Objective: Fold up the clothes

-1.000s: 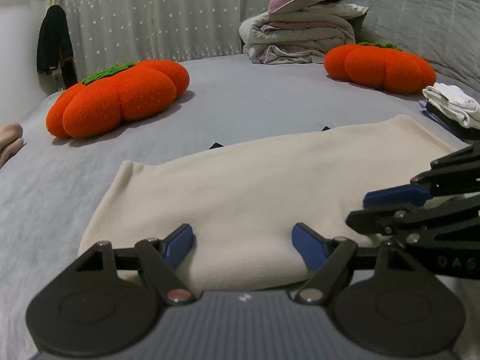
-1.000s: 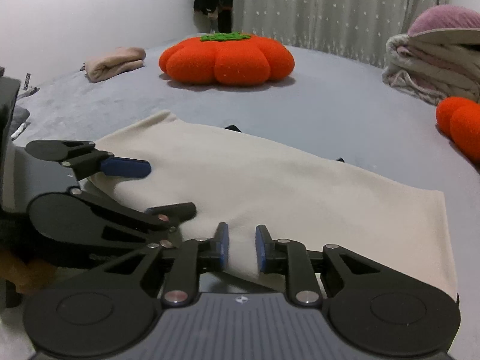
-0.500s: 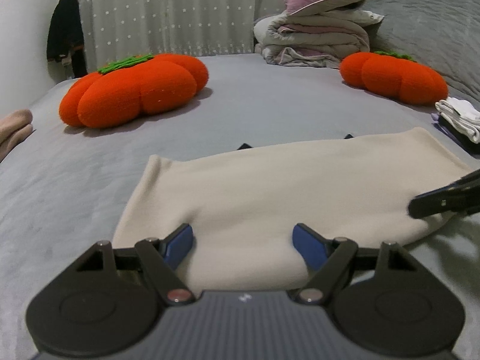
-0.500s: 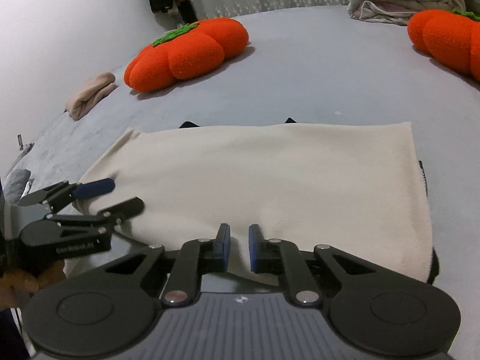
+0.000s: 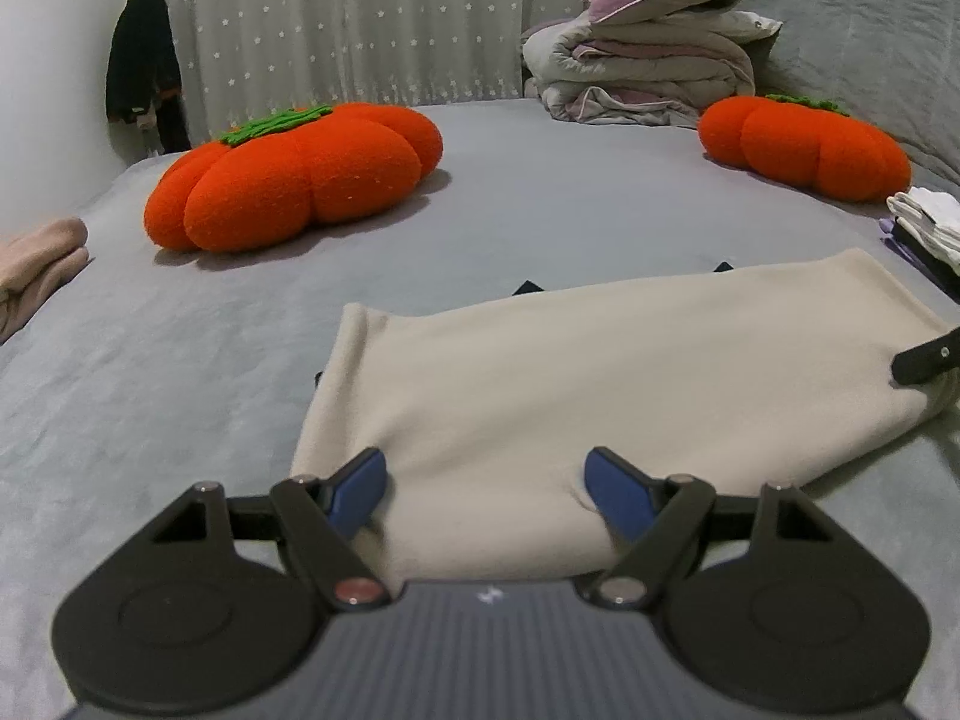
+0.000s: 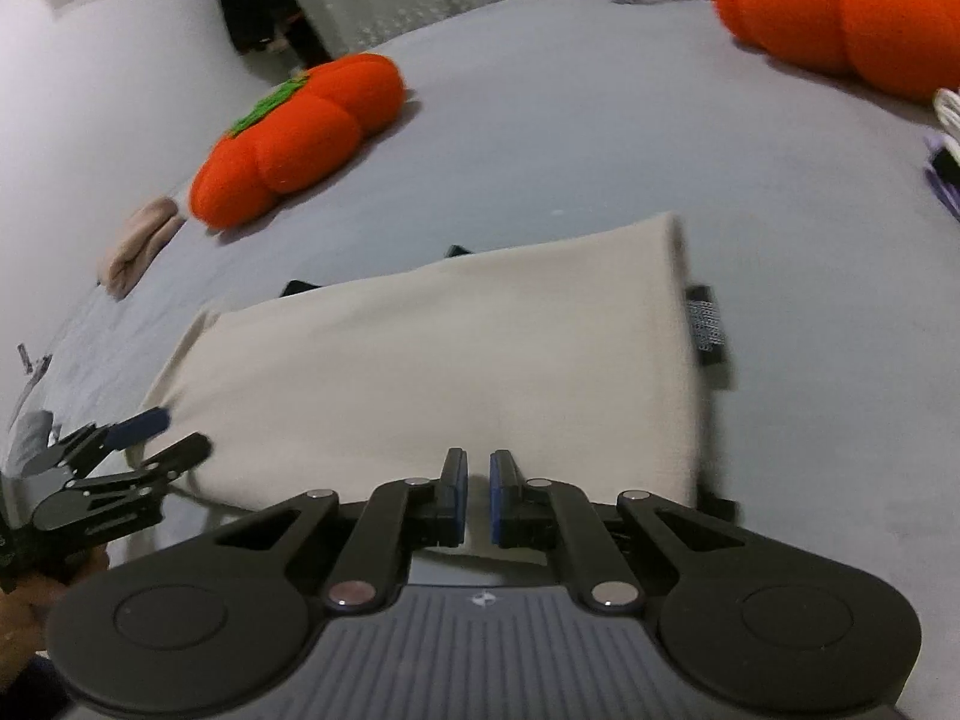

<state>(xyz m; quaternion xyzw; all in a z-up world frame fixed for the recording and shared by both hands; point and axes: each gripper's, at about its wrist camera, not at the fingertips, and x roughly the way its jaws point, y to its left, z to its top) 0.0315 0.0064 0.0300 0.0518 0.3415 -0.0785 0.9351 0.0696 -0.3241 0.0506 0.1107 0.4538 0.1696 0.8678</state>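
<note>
Dim, even indoor light; fisheye bending in both views.

We see soft shadows under the orange cushion (image 5: 294, 177) and along the bed (image 5: 540, 204) edges. The left wrist view is fairly sharp; the right wrist view is smeared by motion blur, worst at the cream garment (image 6: 450, 360) edge. Corners go dark.

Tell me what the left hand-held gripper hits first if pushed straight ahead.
The cream garment: the left hand-held gripper stands open, fingers straddling its near edge, so it would likely slide onto that cloth first. Depth is uncertain.
</note>
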